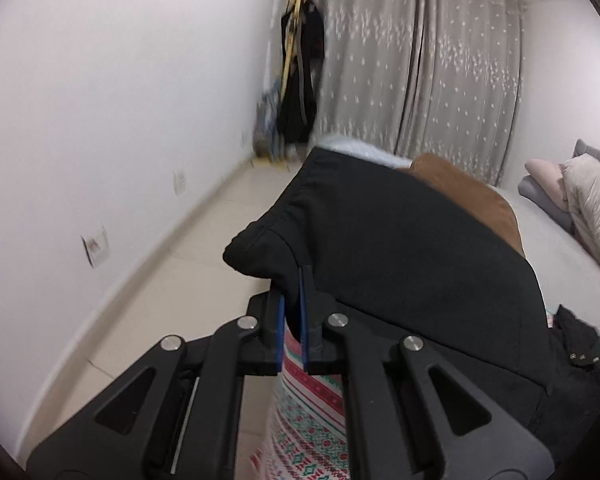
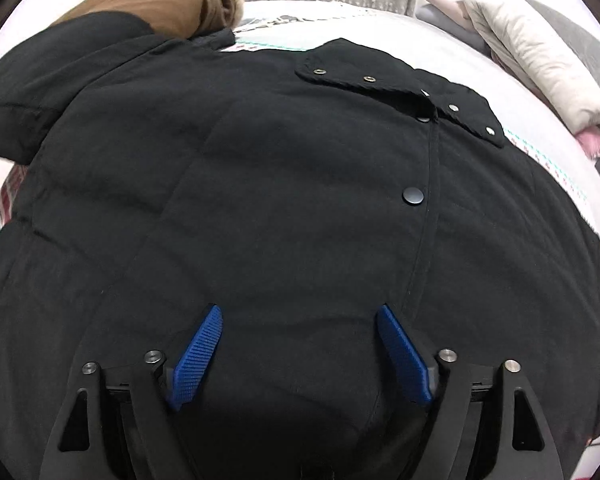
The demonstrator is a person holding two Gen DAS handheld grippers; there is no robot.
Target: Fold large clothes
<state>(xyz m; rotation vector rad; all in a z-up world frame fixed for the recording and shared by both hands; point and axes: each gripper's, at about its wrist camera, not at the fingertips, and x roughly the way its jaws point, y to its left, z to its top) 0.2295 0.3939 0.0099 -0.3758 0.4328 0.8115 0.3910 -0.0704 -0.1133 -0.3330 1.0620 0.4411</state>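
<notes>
the black coat (image 2: 284,200) lies spread over the bed (image 2: 452,40), front side up, its snap placket running from near your right gripper up toward the collar flap at the far end. so its long axis runs away from you, collar pointing toward the curtain (image 1: 420,60) and hem nearest you, as far as the right wrist view lets you judge.

starting on the left: your left gripper (image 1: 292,304) is closed tight on a bunched edge of the coat, most likely a sleeve end or side edge, with black cloth pinched between the blue pads (image 1: 279,320). you hold that part up above the patterned bedsheet (image 1: 308,400), probably so it can be carried in over the body for a fold. the brown garment (image 1: 472,196) sits beyond the coat, touching its far left edge, so keep the lifted part clear of it.

moving right: your right gripper (image 2: 300,320) hangs over the coat's lower front with its jaws spread wide and nothing gripped; whether the fingertips touch the cloth you cannot tell. it looks placed to pin or pinch the body beside the placket. the pale pillows (image 2: 532,52) lie well apart at the far right.
</notes>
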